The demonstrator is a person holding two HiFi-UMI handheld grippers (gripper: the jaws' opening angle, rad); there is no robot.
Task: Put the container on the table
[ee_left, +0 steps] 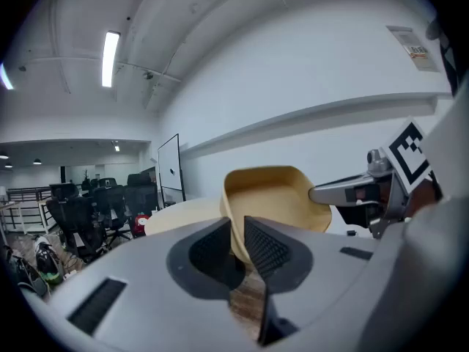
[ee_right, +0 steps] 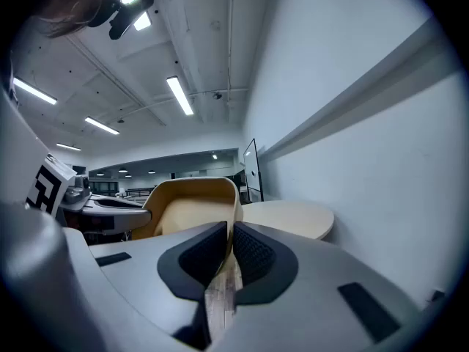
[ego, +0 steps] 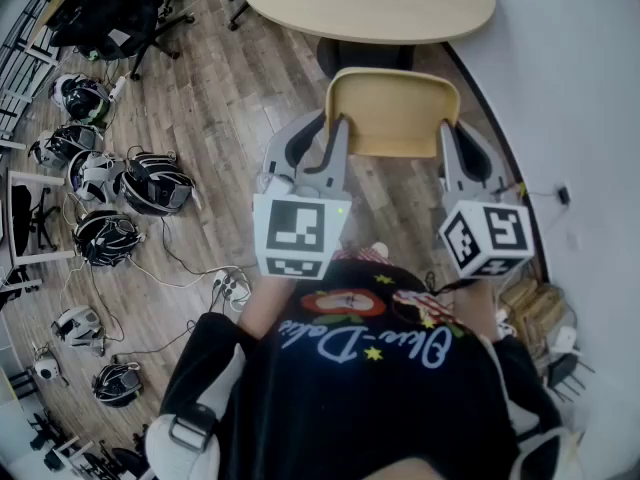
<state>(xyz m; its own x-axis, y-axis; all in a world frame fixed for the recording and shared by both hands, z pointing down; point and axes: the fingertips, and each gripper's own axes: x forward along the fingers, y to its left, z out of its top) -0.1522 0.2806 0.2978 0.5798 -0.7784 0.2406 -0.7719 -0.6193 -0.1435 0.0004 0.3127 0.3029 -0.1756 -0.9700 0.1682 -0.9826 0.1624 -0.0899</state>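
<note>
A tan plastic container (ego: 392, 113) hangs in the air in front of me, held by both side walls. My left gripper (ego: 333, 140) is shut on its left wall, and my right gripper (ego: 449, 144) is shut on its right wall. In the left gripper view the jaws (ee_left: 238, 244) pinch the container's rim (ee_left: 275, 196), with the right gripper (ee_left: 366, 189) across from it. In the right gripper view the jaws (ee_right: 229, 246) clamp the container's wall (ee_right: 190, 200). A round beige table (ego: 370, 3) stands just beyond the container, also visible as the tabletop (ee_right: 289, 215).
Several helmets (ego: 150, 183) and cables lie on the wooden floor at left, with a power strip (ego: 228, 288). Black office chairs (ego: 110, 18) stand at the far left. A white wall (ego: 580, 118) runs along the right.
</note>
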